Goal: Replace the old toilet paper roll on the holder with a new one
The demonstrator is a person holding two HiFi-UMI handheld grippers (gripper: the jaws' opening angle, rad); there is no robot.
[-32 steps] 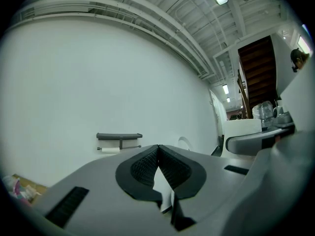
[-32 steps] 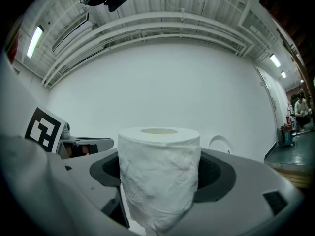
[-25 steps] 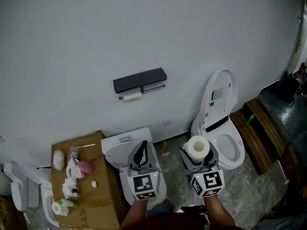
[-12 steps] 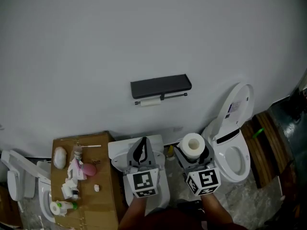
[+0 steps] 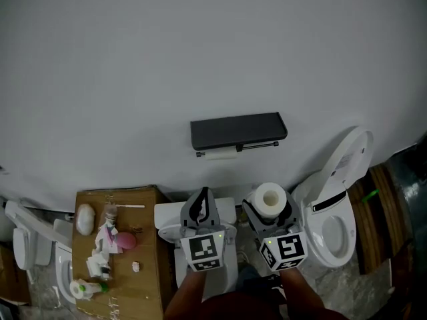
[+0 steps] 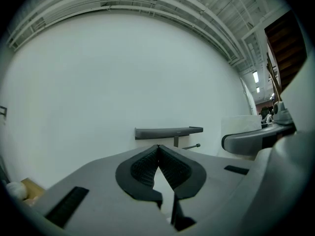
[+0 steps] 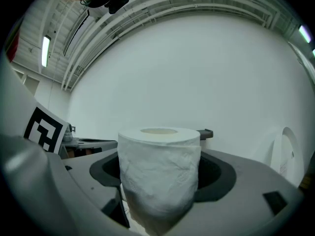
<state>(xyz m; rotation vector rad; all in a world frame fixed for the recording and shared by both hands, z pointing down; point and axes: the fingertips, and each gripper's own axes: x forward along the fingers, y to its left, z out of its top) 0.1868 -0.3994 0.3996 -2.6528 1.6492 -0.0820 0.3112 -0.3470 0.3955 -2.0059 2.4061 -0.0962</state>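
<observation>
A black holder [image 5: 238, 131] with a shelf on top hangs on the white wall, and a thin, nearly used-up roll [image 5: 221, 153] sits on its bar. The holder [image 6: 168, 131] also shows ahead in the left gripper view. My right gripper [image 5: 270, 209] is shut on a full white toilet paper roll [image 5: 270, 201], held upright below and right of the holder. The new roll [image 7: 160, 173] fills the right gripper view between the jaws. My left gripper [image 5: 200, 207] is shut and holds nothing, its tips [image 6: 158, 149] pointing at the wall below the holder.
A white toilet [image 5: 337, 205] with its lid raised stands at the right. Another white toilet [image 5: 168, 219] lies under my left gripper. A cardboard box [image 5: 148, 262] at the left carries several small toiletries. Wooden boards [image 5: 377, 199] lie at the far right.
The view has shifted so the holder now sits nearer the middle and closer. Both grippers have moved together toward the wall, the roll still held in the right one.
</observation>
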